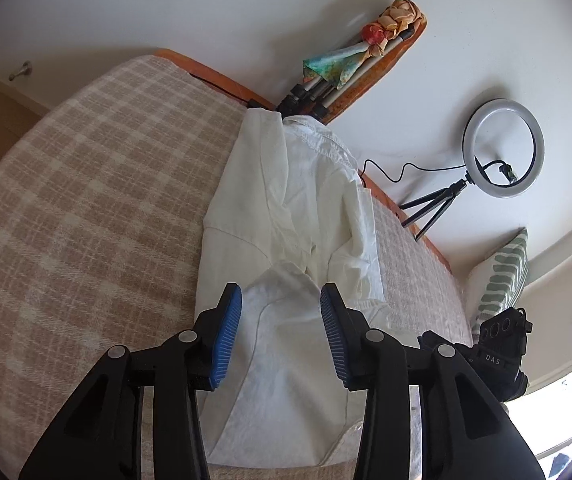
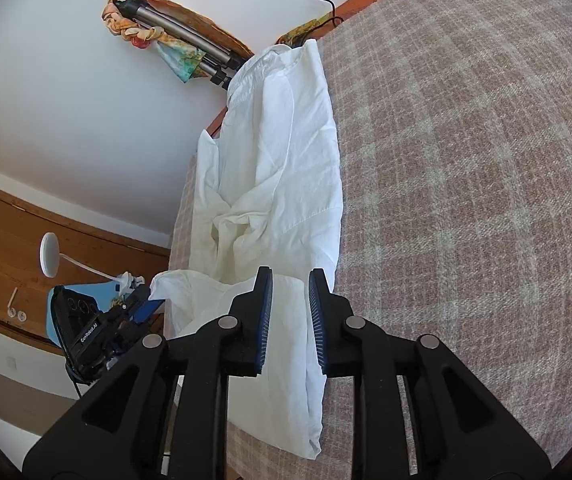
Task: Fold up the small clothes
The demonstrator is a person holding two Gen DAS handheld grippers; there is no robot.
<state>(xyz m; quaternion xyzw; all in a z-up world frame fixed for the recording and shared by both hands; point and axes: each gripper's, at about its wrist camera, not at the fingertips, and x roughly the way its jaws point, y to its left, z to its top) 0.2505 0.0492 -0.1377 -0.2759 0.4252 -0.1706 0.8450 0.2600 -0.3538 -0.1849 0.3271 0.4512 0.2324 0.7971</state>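
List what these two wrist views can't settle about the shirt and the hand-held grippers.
- Left wrist view: near hem of the white shirt is hidden behind the left hand-held gripper and cut by the bottom edge.
- Right wrist view: whether the right hand-held gripper touches the fabric; its own fingers cover that spot.
- Both: the person's hands are out of frame.

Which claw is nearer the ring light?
Left. The left claw is over the white shirt with the ring light ahead-right; the right claw's view lacks it.

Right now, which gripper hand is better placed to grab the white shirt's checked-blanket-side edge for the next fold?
Right. The right gripper is open over the white shirt's edge beside the checked blanket; the left gripper hovers open over its middle.
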